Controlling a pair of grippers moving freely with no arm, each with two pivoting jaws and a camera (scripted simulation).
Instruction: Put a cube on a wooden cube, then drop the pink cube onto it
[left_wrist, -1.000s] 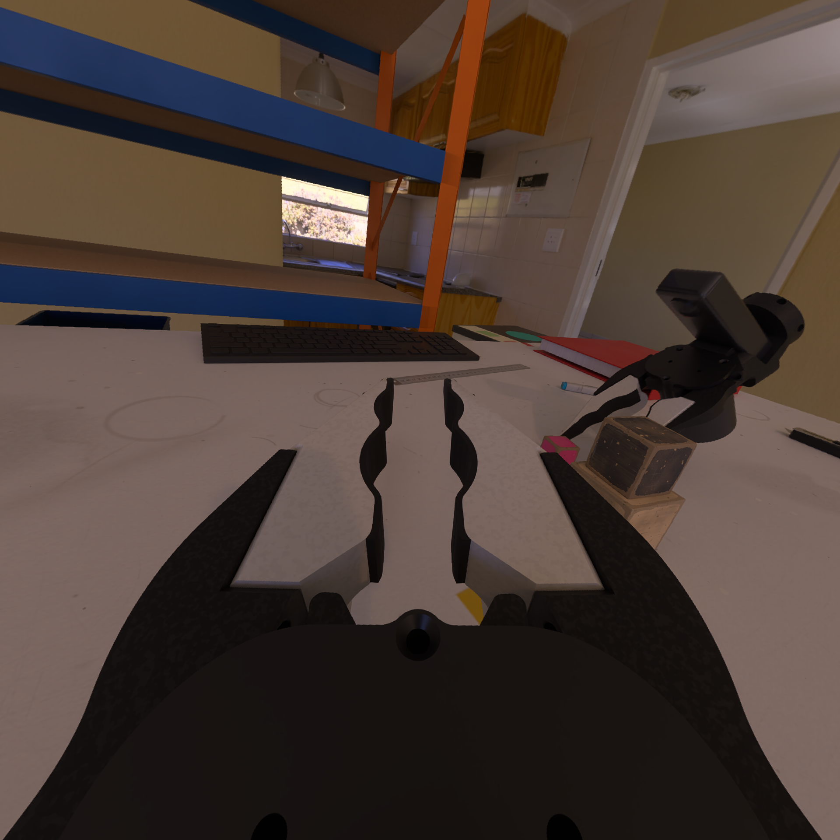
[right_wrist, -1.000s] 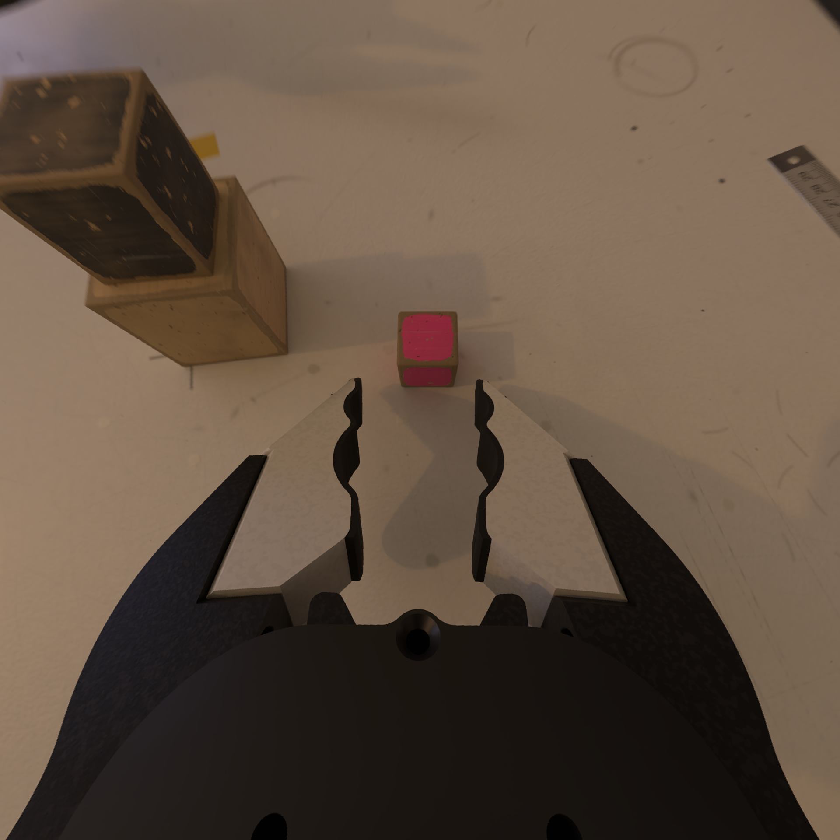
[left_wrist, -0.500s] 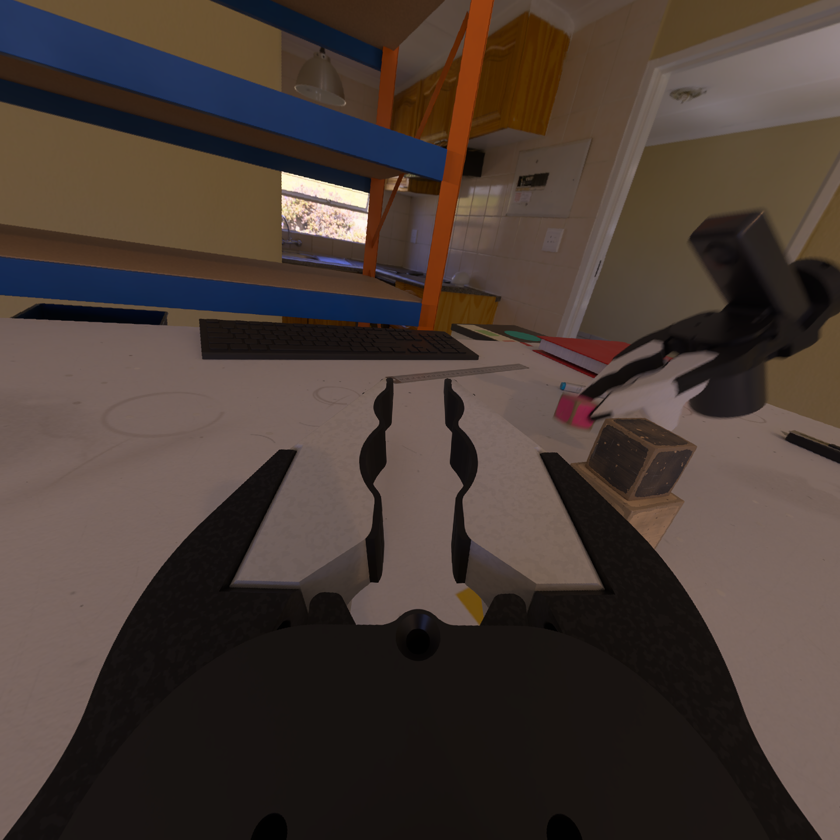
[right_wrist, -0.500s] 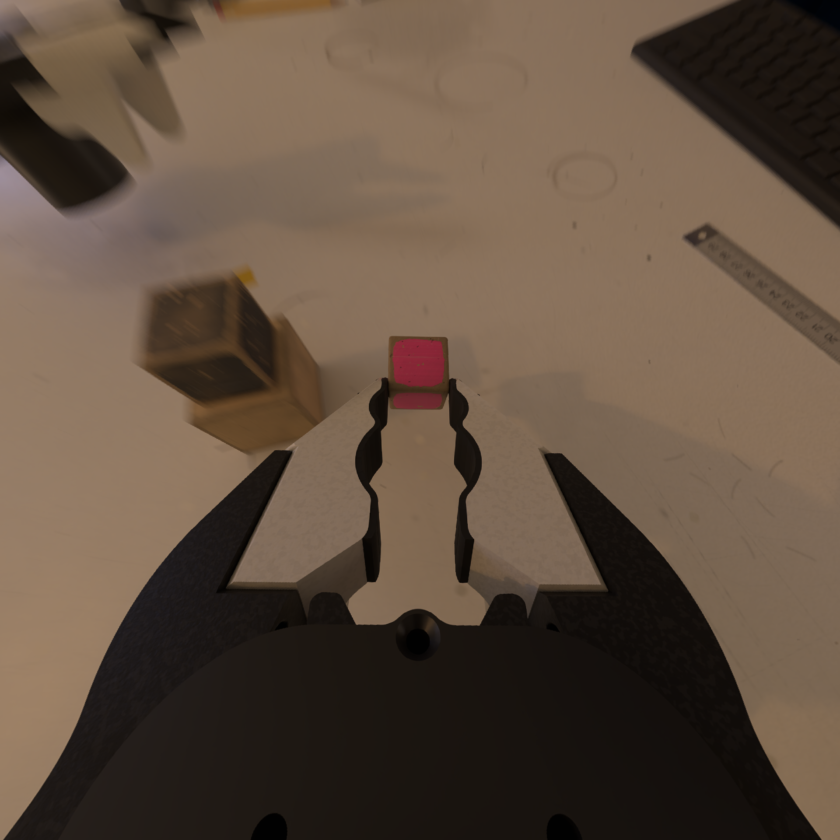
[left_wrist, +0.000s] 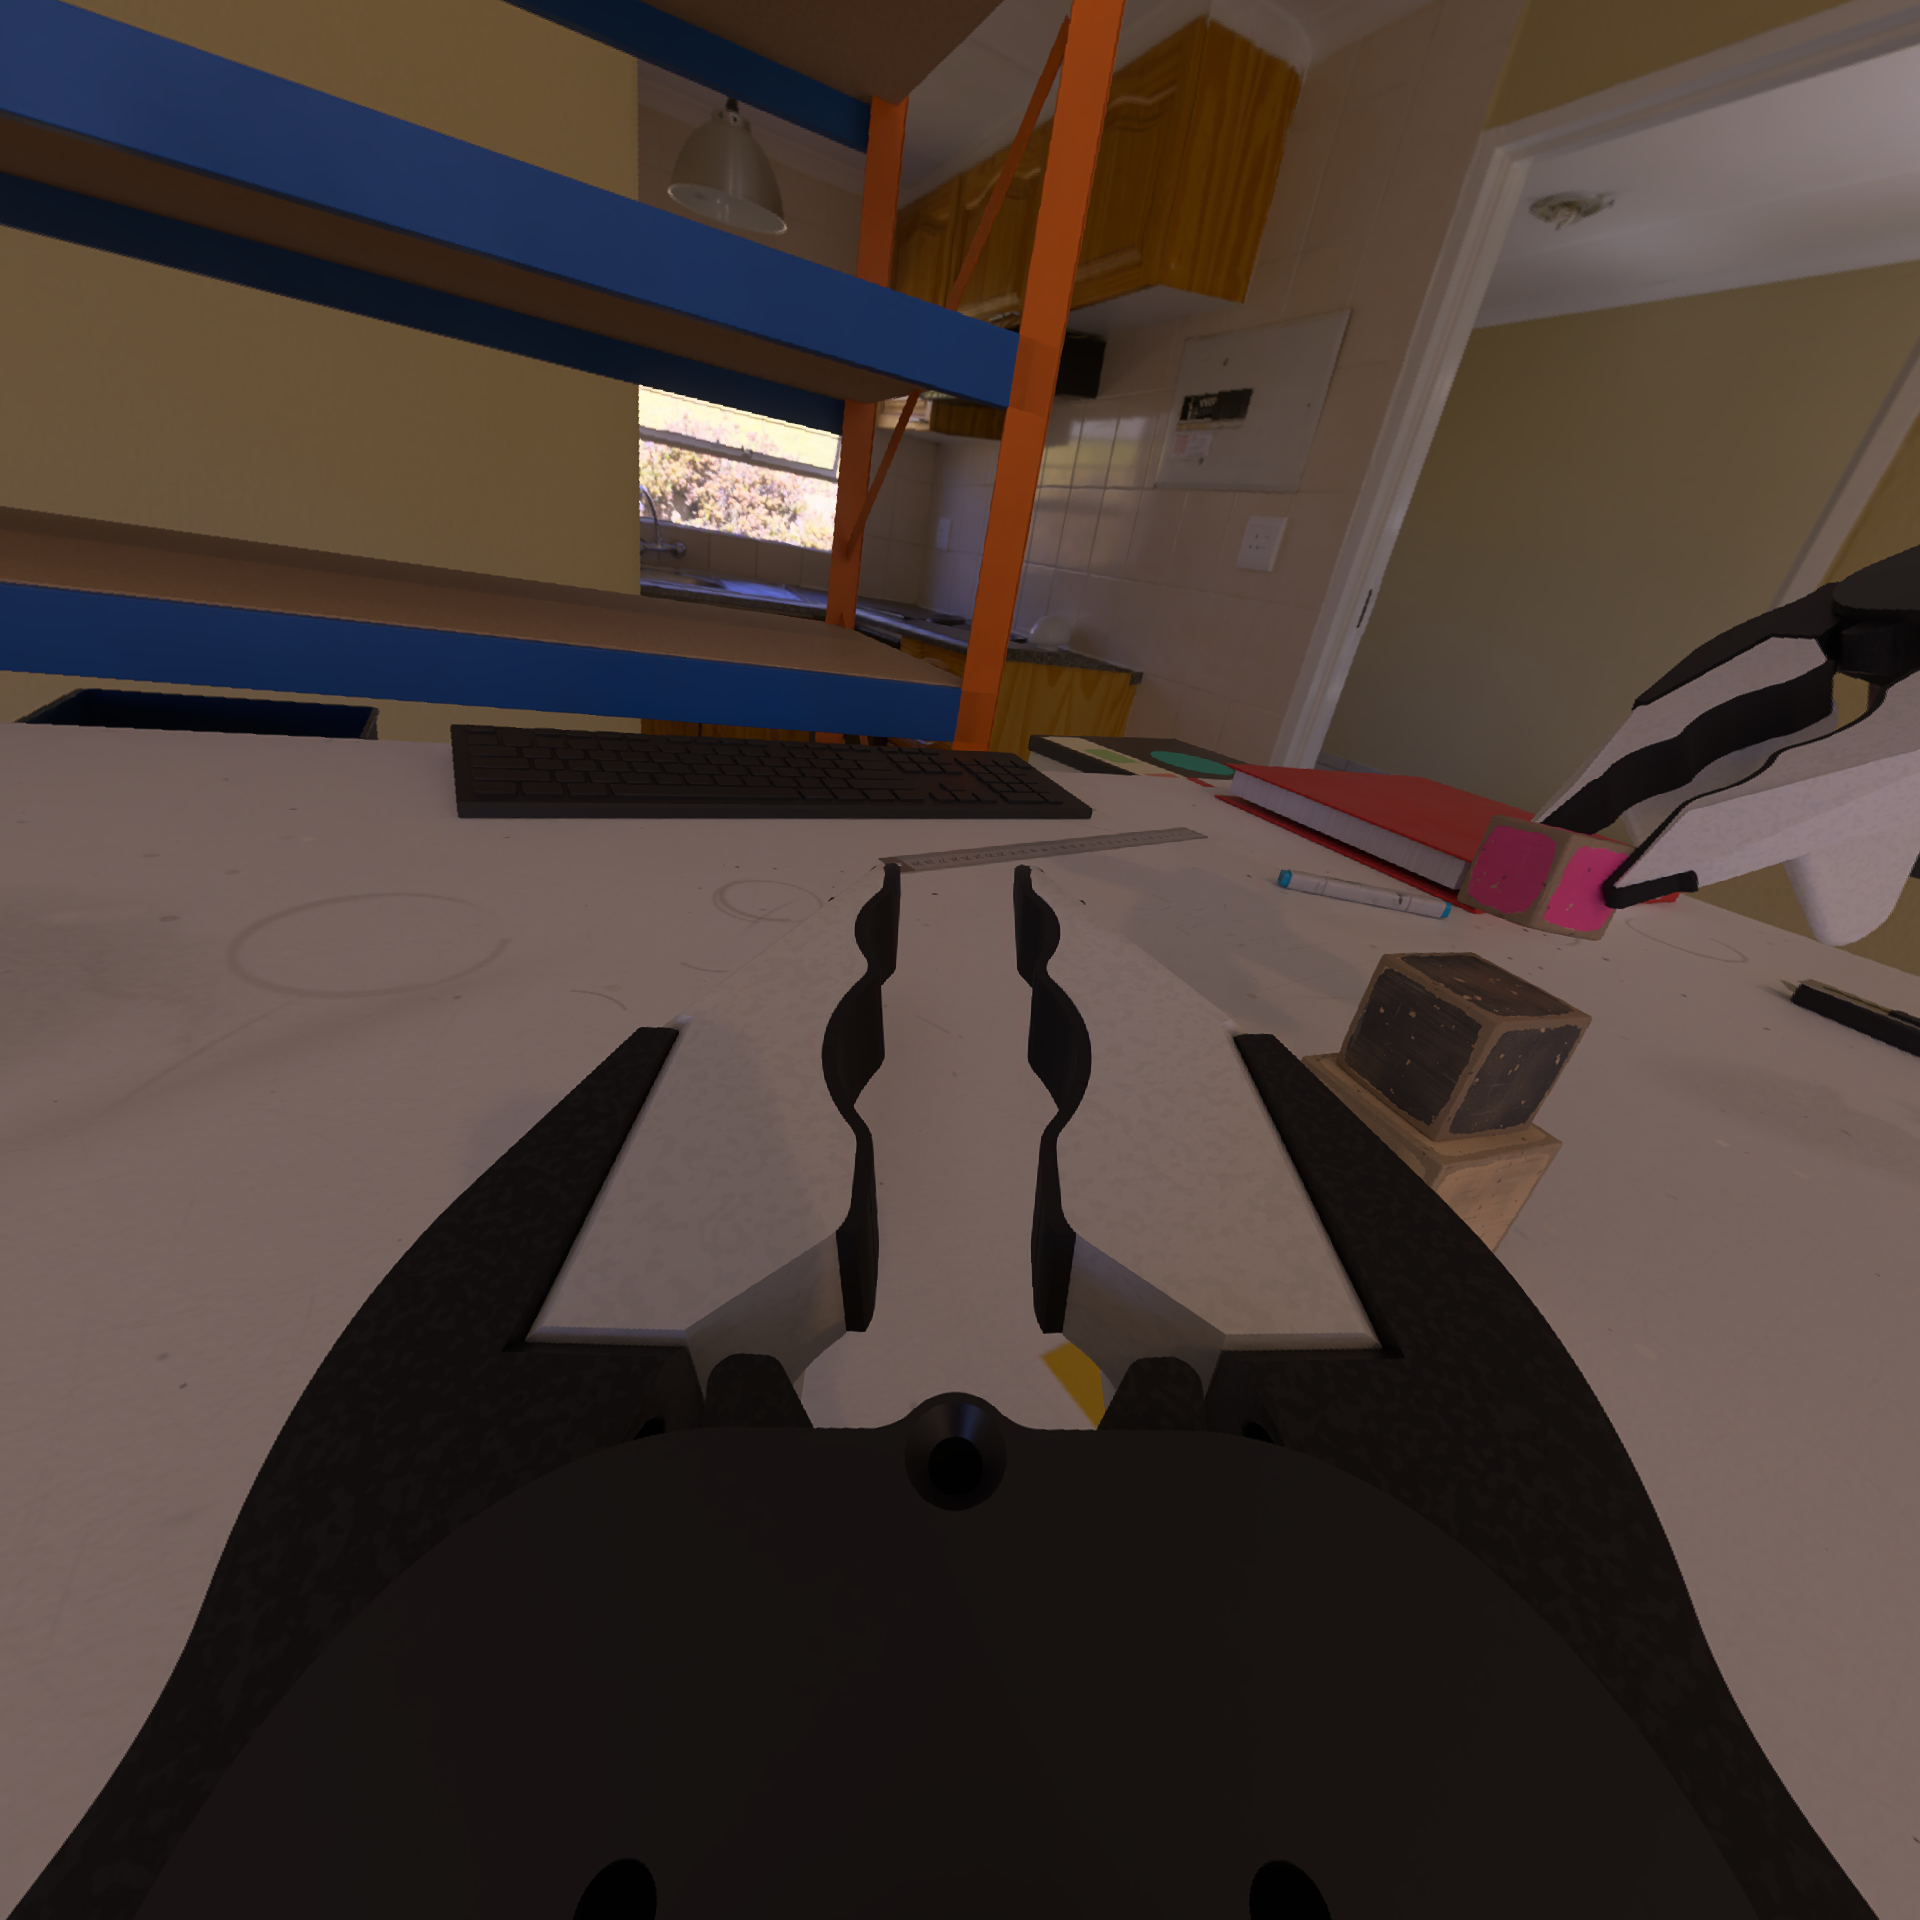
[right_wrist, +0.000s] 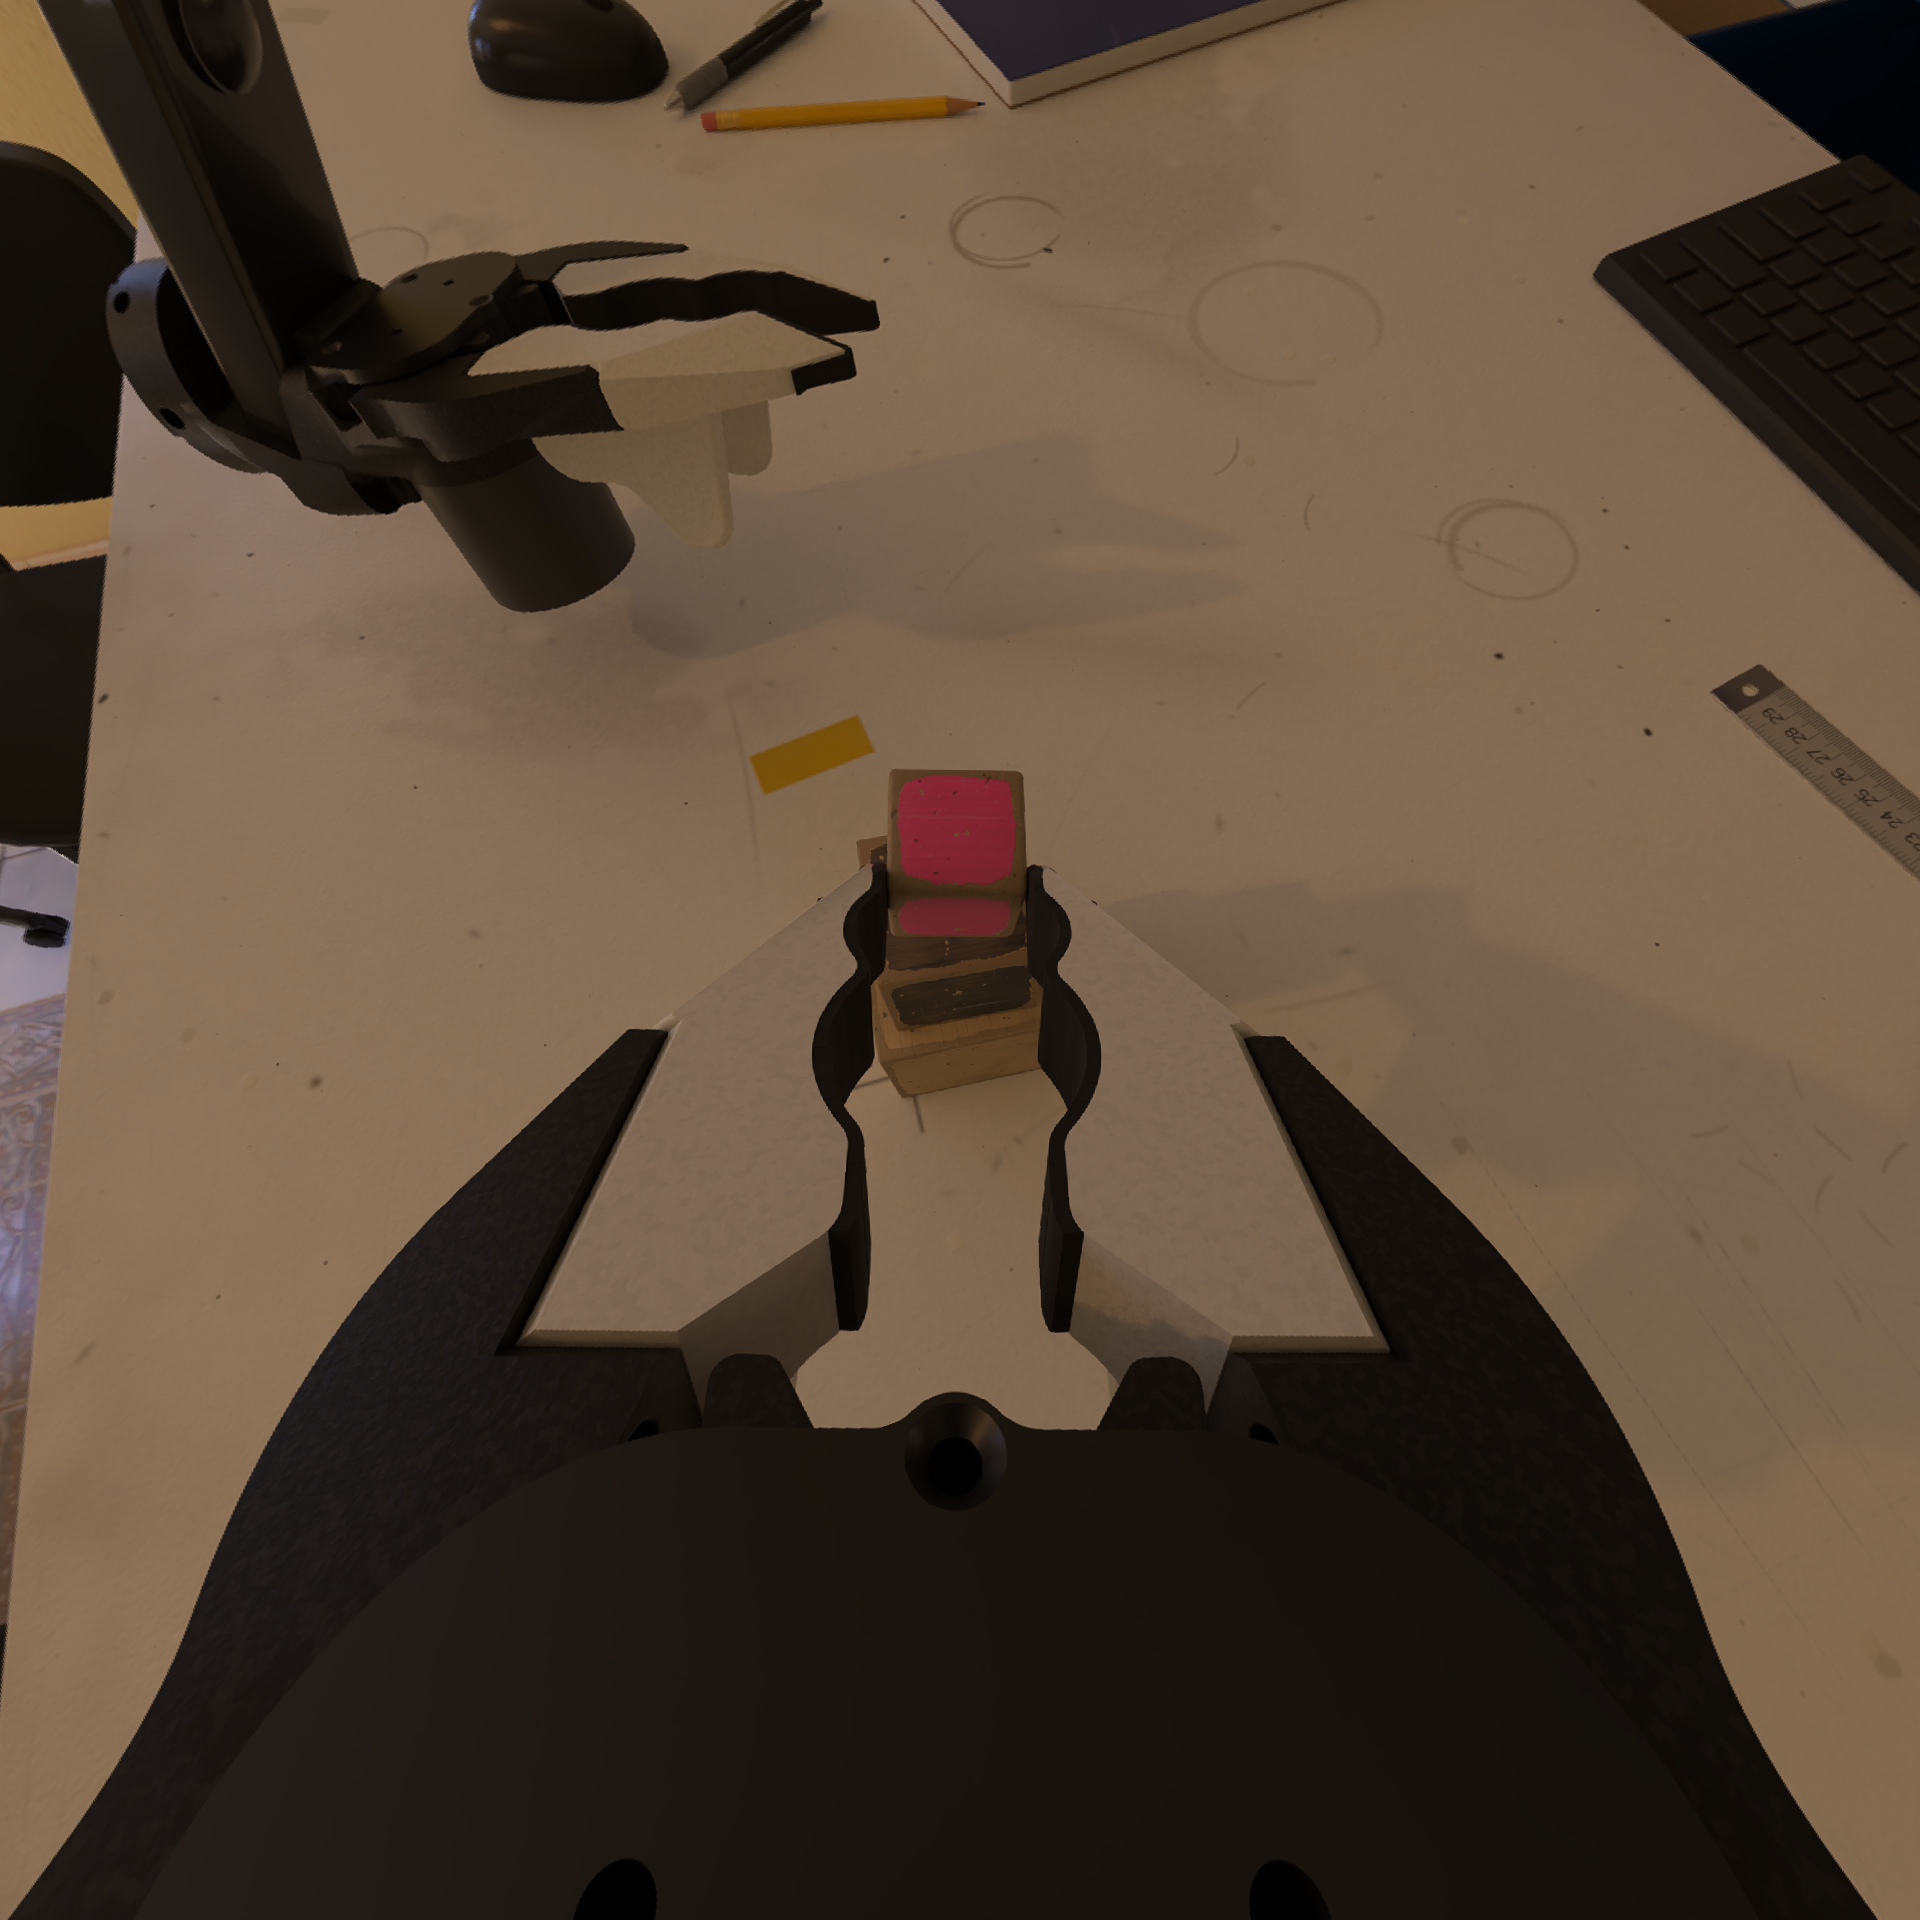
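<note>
A black cube (left_wrist: 1455, 1044) sits, slightly turned, on a wooden cube (left_wrist: 1486, 1184) on the white table, to the right of my left gripper (left_wrist: 956, 883). The left gripper is open, empty and low over the table. My right gripper (right_wrist: 954, 883) is shut on the pink cube (right_wrist: 954, 831) and holds it in the air above the stack. In the right wrist view the black cube (right_wrist: 961, 997) and the wooden cube (right_wrist: 956, 1055) show between the fingers, below the pink cube. In the left wrist view the pink cube (left_wrist: 1538, 878) hangs above and slightly behind the stack.
A black keyboard (left_wrist: 758, 774), a steel ruler (left_wrist: 1039, 847), a marker (left_wrist: 1361, 894) and a red book (left_wrist: 1382, 816) lie farther back. A blue and orange shelf (left_wrist: 499, 665) stands behind the table. A yellow tape strip (right_wrist: 810, 753) lies near the stack. A pencil (right_wrist: 842, 112) lies far off.
My right gripper has shut on the pink cube, lifted it off the table and carried it over the stack. The left gripper has stayed in place.
</note>
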